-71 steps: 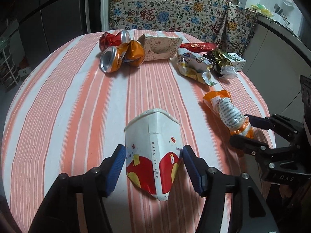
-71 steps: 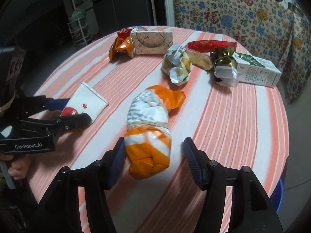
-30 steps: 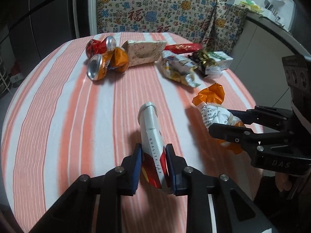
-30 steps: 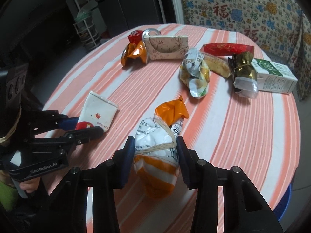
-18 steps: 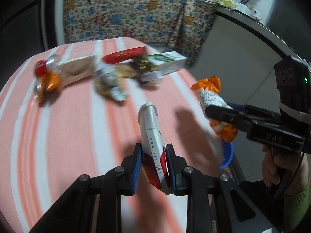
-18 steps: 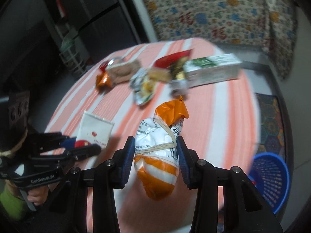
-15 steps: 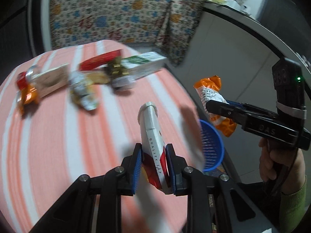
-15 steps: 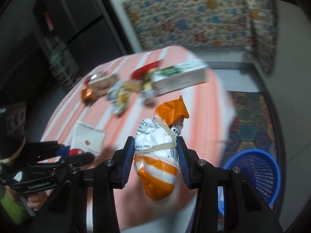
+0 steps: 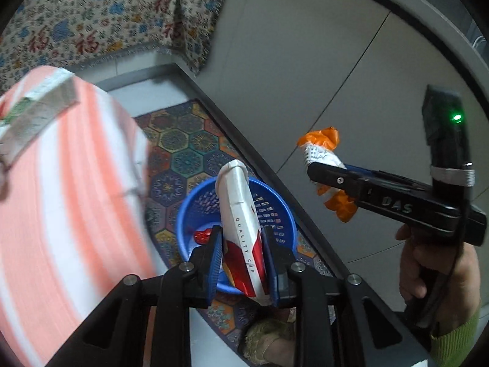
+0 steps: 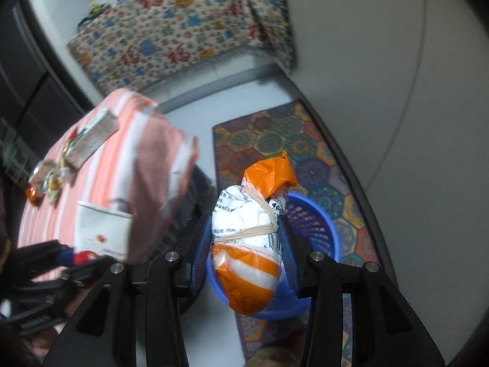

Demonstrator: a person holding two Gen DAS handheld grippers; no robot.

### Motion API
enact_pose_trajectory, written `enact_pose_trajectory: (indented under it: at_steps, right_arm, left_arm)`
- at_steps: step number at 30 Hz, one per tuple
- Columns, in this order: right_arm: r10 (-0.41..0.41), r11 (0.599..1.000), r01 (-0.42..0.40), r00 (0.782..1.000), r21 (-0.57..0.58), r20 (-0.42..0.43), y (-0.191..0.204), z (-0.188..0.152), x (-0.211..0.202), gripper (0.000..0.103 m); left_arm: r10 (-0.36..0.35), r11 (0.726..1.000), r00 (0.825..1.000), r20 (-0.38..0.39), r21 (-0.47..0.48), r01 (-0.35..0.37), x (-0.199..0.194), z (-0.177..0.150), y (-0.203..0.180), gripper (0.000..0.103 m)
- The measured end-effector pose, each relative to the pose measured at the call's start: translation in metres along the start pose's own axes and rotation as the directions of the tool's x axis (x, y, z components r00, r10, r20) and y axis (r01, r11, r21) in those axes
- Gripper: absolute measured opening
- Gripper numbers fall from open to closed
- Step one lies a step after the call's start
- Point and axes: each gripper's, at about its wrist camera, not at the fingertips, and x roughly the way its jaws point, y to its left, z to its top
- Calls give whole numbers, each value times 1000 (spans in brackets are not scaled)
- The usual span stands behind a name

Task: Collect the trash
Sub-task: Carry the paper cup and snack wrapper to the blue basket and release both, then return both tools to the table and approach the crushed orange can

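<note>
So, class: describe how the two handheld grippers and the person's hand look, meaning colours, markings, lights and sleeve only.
Both grippers are black with blue pads lining the jaws and silver bolts. The left gripper and right gripper look alike up close. From the left wrist view, the right one bears raised "DAS" lettering, a lit green LED, a grey band and a black cable. The right hand is bare, with a green knitted sleeve.

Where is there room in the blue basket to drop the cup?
Most of the blue basket looks free: the far side by its mesh wall is bare. Only a red scrap lies near the left wall. Above it is crowded: the flattened cup and orange bag both hang there.
</note>
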Motion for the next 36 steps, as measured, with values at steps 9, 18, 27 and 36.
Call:
enact_pose_trajectory:
  at_steps: [9, 18, 27, 36]
  right_arm:
    - [-3, 998, 4, 1000, 59, -17, -19, 3, 8, 45]
    - [-21, 994, 17, 999, 108, 33, -26, 6, 0, 72]
    - [-71, 995, 63, 990, 74, 120, -8, 15, -15, 84]
    - [-23, 993, 42, 985, -108, 172, 68, 10, -12, 87]
  left_arm:
    - [-13, 1000, 998, -63, 5, 13, 53, 4, -7, 29]
    - [5, 999, 999, -54, 37, -3, 73, 2, -12, 66]
    - [28, 995, 994, 102, 88, -37, -8, -16, -7, 66]
    - [194, 979, 966, 171, 27, -201, -97, -70, 64, 69]
